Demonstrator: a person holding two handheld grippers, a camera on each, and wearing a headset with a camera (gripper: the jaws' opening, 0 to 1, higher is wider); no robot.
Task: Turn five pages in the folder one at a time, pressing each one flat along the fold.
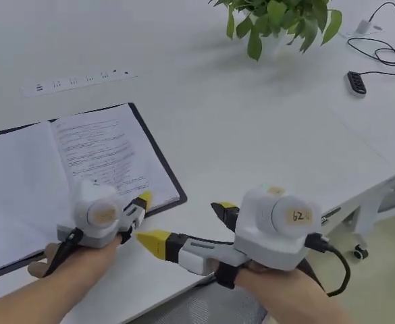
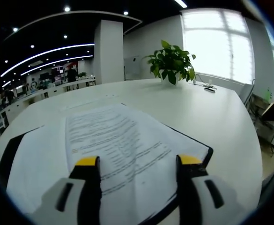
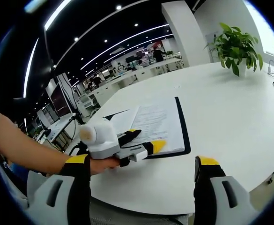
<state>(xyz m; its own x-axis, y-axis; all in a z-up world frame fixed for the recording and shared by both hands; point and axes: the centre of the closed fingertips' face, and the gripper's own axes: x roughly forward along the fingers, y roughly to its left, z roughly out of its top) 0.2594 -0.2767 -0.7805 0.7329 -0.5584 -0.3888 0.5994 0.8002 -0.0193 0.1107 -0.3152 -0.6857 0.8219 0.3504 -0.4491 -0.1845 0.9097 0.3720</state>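
Observation:
An open folder (image 1: pixel 102 148) with a black cover and white printed pages lies at the table's left (image 2: pixel 122 136) (image 3: pixel 158 122). My left gripper (image 1: pixel 136 216) hovers at the lower right corner of the right-hand page, open, with nothing between its yellow-tipped fingers (image 2: pixel 87 161). The right gripper view catches that left gripper (image 3: pixel 146 140) from the side, held in a hand. To the right of the folder, near the table's front edge, my right gripper (image 1: pixel 189 223) points left toward the left gripper; it is open and holds nothing (image 3: pixel 141 161).
A potted green plant (image 1: pixel 278 20) stands at the far side of the white table (image 1: pixel 251 135). A white power strip (image 1: pixel 75 81) lies beyond the folder. A black power strip (image 1: pixel 356 82) with cables sits at the far right. The table's front edge (image 1: pixel 359 196) runs close by on the right.

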